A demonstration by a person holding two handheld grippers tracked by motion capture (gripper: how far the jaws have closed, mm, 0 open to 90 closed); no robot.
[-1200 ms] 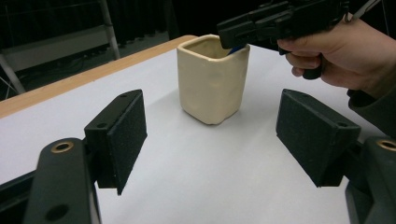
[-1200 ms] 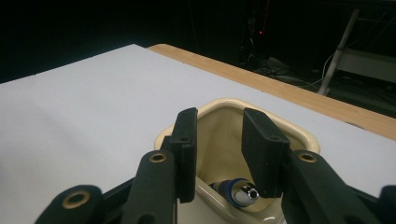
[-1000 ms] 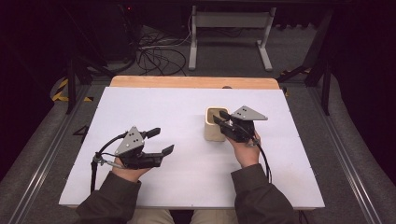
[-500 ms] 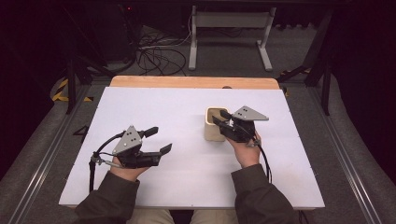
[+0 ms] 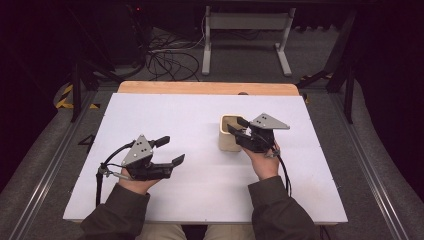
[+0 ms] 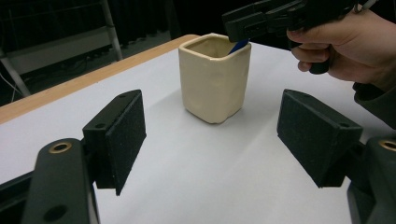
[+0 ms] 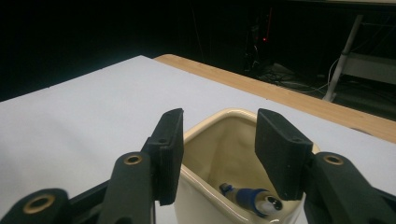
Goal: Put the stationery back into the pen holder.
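So my left gripper [image 5: 169, 151] rests on the table well to the left of the cup [image 5: 229, 134], jaws wide apart and empty, kept clear as a spare hand. My right gripper [image 7: 218, 148] hangs over the cup's mouth; its jaws have just been opening with nothing between them, and the blue pen [image 7: 251, 198] lies inside the cup.

Flat rectangular desk [image 5: 165, 115] with white top sheet and bare wooden strip along far edge. Directly on white surface, right of centre: one cream glazed ceramic cup [image 5: 228, 134], square with rounded corners, upright, well apart from every desk edge.
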